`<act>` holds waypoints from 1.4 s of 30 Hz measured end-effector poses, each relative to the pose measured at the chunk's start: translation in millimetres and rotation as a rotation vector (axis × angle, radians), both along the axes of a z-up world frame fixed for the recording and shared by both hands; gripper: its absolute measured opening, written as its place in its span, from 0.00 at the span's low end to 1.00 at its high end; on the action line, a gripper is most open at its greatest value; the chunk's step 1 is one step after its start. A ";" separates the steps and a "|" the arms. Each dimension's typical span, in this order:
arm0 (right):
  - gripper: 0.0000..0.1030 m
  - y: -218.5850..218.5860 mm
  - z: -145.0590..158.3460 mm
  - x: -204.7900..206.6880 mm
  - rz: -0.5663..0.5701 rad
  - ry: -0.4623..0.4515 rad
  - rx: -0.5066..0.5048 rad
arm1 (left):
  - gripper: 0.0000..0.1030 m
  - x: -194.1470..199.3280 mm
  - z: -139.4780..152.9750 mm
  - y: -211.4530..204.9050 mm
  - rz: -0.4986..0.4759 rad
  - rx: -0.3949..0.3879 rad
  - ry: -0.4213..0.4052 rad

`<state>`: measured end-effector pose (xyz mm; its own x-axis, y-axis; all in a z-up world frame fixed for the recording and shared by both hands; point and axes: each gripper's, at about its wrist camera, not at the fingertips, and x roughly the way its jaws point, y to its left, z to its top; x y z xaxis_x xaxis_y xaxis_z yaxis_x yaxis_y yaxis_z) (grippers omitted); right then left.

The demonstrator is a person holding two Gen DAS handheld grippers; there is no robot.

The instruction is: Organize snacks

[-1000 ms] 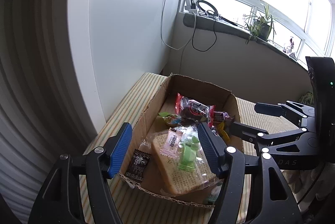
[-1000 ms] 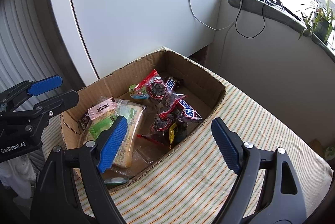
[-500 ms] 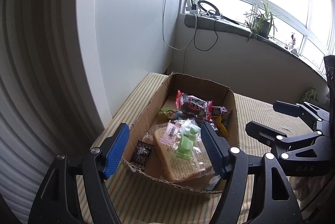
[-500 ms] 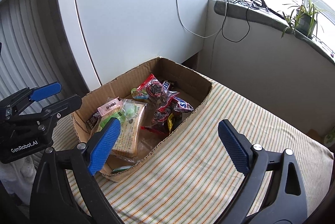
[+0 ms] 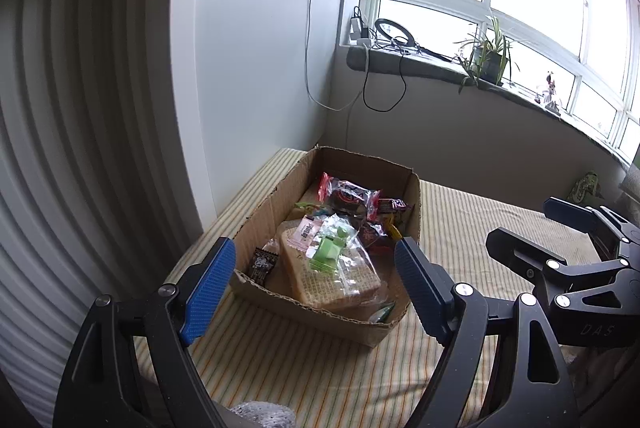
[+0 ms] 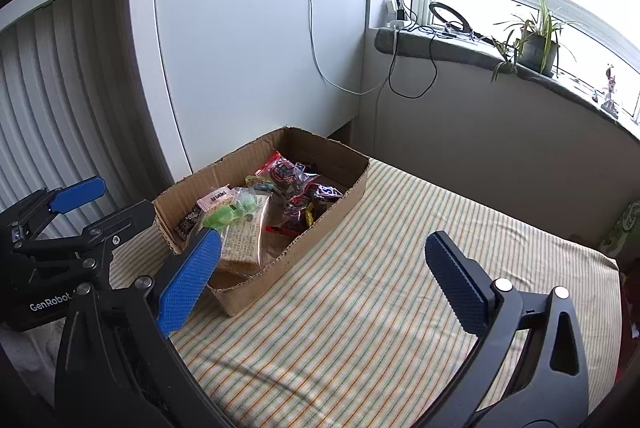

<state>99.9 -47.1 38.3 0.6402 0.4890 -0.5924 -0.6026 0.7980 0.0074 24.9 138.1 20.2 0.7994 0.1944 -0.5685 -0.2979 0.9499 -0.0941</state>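
The snacks sit together in a shallow cardboard box (image 5: 326, 312) on a striped cloth (image 6: 380, 292), near the cloth's left edge and close to the white wall panel (image 6: 248, 68). At the near end of the box a large wrapped cracker pack (image 5: 332, 276) lies flat, with a green candy pack (image 5: 328, 252) and a small pink sachet (image 5: 306, 230) on top of it and a little dark sachet (image 5: 262, 262) just beside it against the box wall. Toward the far end lies a red-edged clear packet (image 5: 348, 194), with more dark and yellow wrappers (image 6: 316, 204) bunched along the right wall.

The left gripper (image 5: 314, 288) hangs in front of the near end of the box, its jaws opening wide and nothing between the blue pads (image 5: 208, 288). The right gripper (image 6: 320, 280) is over the bare cloth to the right of the box, its jaws likewise opening wide and empty.

Farther off, a windowsill (image 6: 460, 46) carries a potted plant (image 6: 536, 44), a ring light (image 6: 448, 14) and trailing cables (image 6: 400, 68).
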 end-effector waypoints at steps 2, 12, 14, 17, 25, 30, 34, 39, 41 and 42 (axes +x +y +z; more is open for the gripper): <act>1.00 -5.4 -0.2 -4.4 -0.001 0.011 0.010 | 0.79 -5.1 0.1 -3.8 0.007 0.008 -0.001; 1.00 -24.3 -1.1 -14.5 -0.022 0.019 0.020 | 0.80 -20.4 -1.8 -14.5 0.004 -0.014 0.017; 1.00 -26.1 -1.1 -15.5 -0.022 0.020 0.022 | 0.80 -22.3 -0.5 -16.4 0.004 -0.010 0.015; 1.00 -27.0 -0.4 -17.7 -0.021 0.020 0.026 | 0.80 -24.7 1.4 -18.6 0.003 -0.008 0.011; 1.00 -26.3 0.0 -23.3 -0.013 0.022 0.031 | 0.80 -27.4 0.9 -23.5 -0.002 -0.006 0.014; 1.00 -26.5 0.4 -24.6 -0.011 0.030 0.045 | 0.80 -29.6 1.3 -23.4 0.003 -0.010 0.012; 1.00 -26.9 0.5 -24.4 -0.009 0.031 0.045 | 0.80 -31.6 1.6 -22.8 0.012 -0.007 0.012; 1.00 -27.0 -0.8 -26.5 -0.007 0.032 0.040 | 0.80 -32.4 1.1 -22.0 0.017 -0.011 0.013; 1.00 -28.0 -1.4 -26.8 -0.009 0.034 0.041 | 0.80 -32.2 0.6 -22.3 0.017 -0.009 0.014; 1.00 -28.0 -1.5 -26.7 -0.010 0.034 0.041 | 0.80 -32.3 0.6 -22.5 0.018 -0.008 0.013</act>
